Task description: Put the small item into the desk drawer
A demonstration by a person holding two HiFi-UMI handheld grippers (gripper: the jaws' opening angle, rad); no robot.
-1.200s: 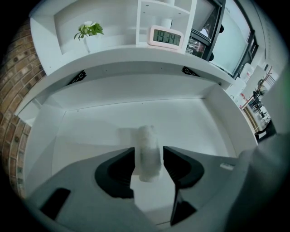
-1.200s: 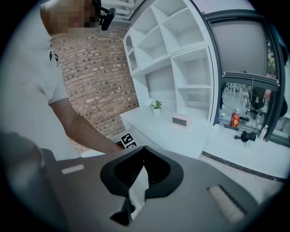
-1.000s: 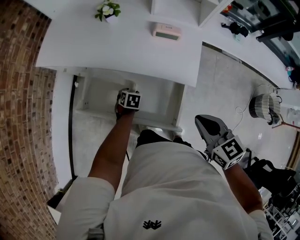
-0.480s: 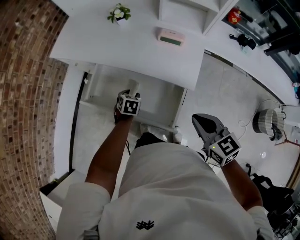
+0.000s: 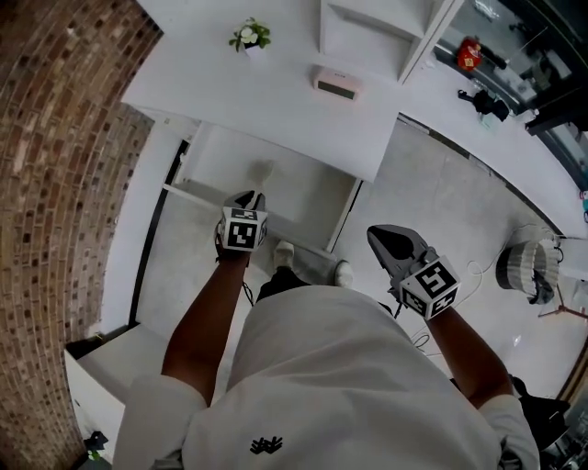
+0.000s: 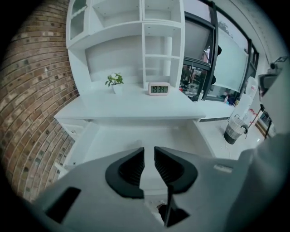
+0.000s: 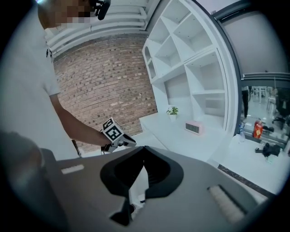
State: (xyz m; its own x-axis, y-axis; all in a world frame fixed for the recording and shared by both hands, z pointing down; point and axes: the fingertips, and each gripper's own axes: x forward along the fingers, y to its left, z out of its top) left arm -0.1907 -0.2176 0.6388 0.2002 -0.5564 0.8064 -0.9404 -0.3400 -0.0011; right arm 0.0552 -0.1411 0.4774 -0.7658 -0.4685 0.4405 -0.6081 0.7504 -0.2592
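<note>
The white desk (image 5: 276, 96) has its drawer (image 5: 312, 188) pulled out below the top. A small pale item (image 5: 263, 172) lies on the drawer floor, faint against the white; the left gripper view shows it dimly too. My left gripper (image 5: 250, 196) hovers over the drawer's front edge, just short of the item and not touching it. Its jaws (image 6: 149, 152) are closing, with a narrow gap and nothing between them. My right gripper (image 5: 375, 231) hangs to the right of the drawer, over the floor, shut and empty (image 7: 144, 149).
A potted plant (image 5: 250, 37) and a pink clock (image 5: 335, 84) stand on the desk top, with white shelves (image 5: 386, 27) behind. A brick wall (image 5: 64, 138) runs along the left. A basket (image 5: 525, 268) sits on the floor at right. My feet (image 5: 285, 252) are by the drawer front.
My left gripper has drawn back out of the drawer toward me and its jaws have narrowed. The pale item it was at stays in the drawer. The right gripper barely moved.
</note>
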